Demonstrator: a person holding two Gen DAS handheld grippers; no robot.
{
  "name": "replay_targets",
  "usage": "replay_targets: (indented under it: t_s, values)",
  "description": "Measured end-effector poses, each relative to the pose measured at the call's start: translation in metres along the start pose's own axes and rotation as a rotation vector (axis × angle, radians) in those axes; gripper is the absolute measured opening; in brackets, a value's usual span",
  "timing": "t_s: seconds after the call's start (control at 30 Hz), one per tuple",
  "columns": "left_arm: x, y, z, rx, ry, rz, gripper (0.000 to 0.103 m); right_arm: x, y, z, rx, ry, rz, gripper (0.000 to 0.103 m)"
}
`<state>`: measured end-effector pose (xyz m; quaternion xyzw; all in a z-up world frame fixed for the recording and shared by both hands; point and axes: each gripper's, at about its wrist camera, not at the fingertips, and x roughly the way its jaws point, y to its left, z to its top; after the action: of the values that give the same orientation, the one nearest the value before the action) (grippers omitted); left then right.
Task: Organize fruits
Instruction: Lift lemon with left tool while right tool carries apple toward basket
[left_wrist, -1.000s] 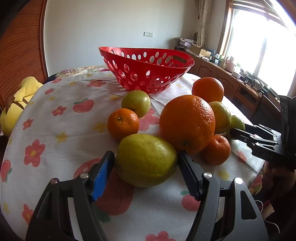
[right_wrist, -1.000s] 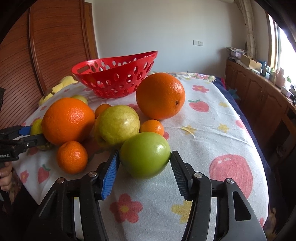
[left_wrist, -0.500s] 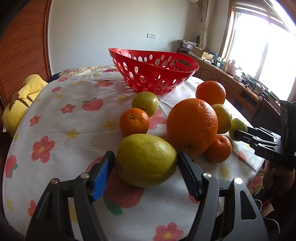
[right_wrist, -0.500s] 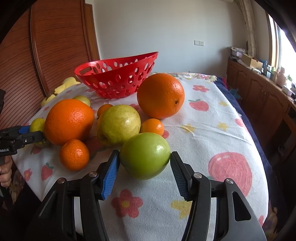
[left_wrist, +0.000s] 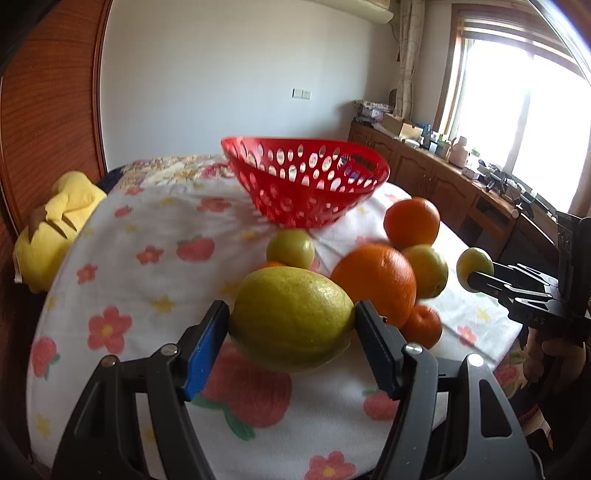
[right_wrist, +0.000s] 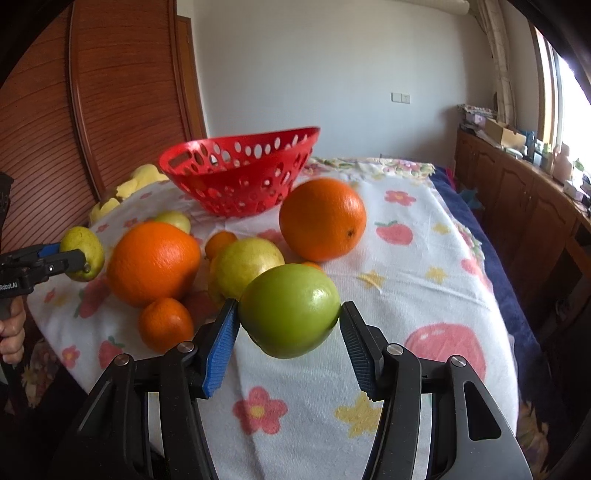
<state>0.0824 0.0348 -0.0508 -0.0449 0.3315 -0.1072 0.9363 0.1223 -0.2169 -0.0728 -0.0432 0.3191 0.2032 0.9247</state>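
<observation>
My left gripper (left_wrist: 291, 325) is shut on a yellow-green lemon (left_wrist: 291, 319) and holds it above the flowered tablecloth; it also shows in the right wrist view (right_wrist: 83, 253). My right gripper (right_wrist: 288, 314) is shut on a green apple (right_wrist: 290, 310), lifted off the cloth; it also shows in the left wrist view (left_wrist: 474, 267). A red perforated basket (left_wrist: 306, 184) stands empty at the back of the table (right_wrist: 240, 177). Oranges (right_wrist: 153, 264) (right_wrist: 321, 219), small tangerines (right_wrist: 166, 323) and yellow-green fruits (right_wrist: 247, 266) lie between the grippers and the basket.
A yellow plush toy (left_wrist: 59, 221) lies at the table's left edge. A wooden sideboard (left_wrist: 443, 184) with clutter runs along the right under the window. A wooden slatted panel (right_wrist: 110, 110) stands behind the table on the left.
Both grippers have risen with their fruit off the cloth. The lemon and the apple now hang above the table, and the basket looks lower in both views.
</observation>
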Motion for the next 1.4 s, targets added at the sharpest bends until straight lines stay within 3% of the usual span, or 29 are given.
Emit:
replay_targets:
  t_s: [0.3, 0.7, 1.4]
  values:
    - [-0.004, -0.007, 0.036, 0.033, -0.054, -0.012, 0.069, -0.010, 0.006, 0.032, -0.045, -0.052, 0.014, 0.057]
    - [0.012, -0.012, 0.087, 0.085, -0.099, -0.007, 0.069, 0.006, 0.019, 0.090, -0.104, -0.111, 0.052, 0.057]
    - [0.080, -0.025, 0.122, 0.132, -0.018, 0.008, 0.069, 0.049, 0.033, 0.136, -0.133, -0.096, 0.094, 0.057]
